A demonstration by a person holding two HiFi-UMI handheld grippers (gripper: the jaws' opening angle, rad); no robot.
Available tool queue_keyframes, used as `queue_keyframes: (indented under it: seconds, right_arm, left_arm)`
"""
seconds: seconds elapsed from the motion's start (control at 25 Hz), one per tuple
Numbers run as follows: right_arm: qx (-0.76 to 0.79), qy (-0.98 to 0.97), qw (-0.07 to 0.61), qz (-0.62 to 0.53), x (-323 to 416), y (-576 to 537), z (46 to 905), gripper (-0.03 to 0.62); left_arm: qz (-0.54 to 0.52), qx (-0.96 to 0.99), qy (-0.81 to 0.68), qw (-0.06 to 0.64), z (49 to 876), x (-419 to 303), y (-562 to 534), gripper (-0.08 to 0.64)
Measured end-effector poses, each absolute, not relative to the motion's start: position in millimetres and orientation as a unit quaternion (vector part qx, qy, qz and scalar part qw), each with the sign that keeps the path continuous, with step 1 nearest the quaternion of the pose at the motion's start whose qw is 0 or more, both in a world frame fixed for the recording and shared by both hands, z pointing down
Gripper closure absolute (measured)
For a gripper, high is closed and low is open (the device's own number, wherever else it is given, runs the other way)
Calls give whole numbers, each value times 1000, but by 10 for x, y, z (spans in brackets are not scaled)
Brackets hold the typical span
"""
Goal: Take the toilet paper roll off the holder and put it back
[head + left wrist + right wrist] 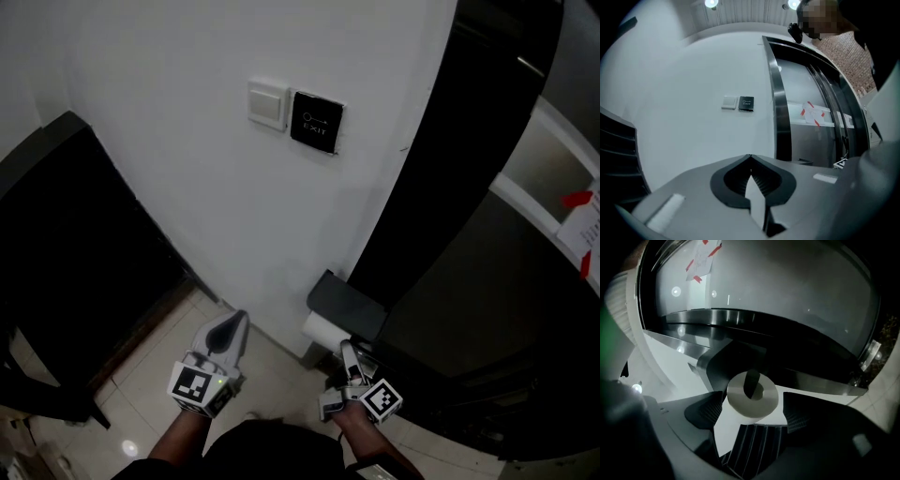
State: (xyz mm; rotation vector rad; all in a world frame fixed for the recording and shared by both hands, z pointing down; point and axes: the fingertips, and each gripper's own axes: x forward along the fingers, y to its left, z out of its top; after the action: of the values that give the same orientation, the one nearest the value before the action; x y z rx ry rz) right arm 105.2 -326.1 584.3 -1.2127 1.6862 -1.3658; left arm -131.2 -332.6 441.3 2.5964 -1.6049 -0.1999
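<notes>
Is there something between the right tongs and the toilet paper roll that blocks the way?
Nothing visible blocks it. The toilet paper roll hangs on the holder's dark bar. It sits directly between the jaws of the right tongs, which are open and do not press on it.

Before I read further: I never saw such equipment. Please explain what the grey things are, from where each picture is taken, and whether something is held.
There is no robot: a person holds tongs in each hand, each carrying a cube with square markers. The head view comes from a camera on the person's head, looking down a wall with a light switch and a black EXIT plate. The other two views come from cameras riding on the tongs. The left tongs are shut, holding nothing. The right tongs stand open around the toilet paper roll, which hangs on the bar of its dark holder; the pads do not press it, so nothing is held.
</notes>
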Motion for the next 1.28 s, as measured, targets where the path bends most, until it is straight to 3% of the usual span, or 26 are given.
queue_keyframes:
  seconds: [0.12, 0.32, 0.84, 1.28]
  right_arm:
    - [-443, 644, 331, -529, 926, -3386, 5824, 133]
    - [-437, 624, 358, -539, 843, -3550, 5837, 104]
    - [-466, 563, 456, -508, 841, -3810, 5852, 113]
    - [-484, 554, 459, -498, 1058, -3669, 5843, 123]
  left_arm:
    - [-63, 838, -540, 43, 4456, -1466, -3329, 558]
    - [-59, 830, -552, 42, 4471, -1638, -3321, 558]
    - [-39, 840, -541, 27, 4466, -2002, -3420, 558]
    - [-46, 856, -514, 35, 4503, -1939, -3469, 558]
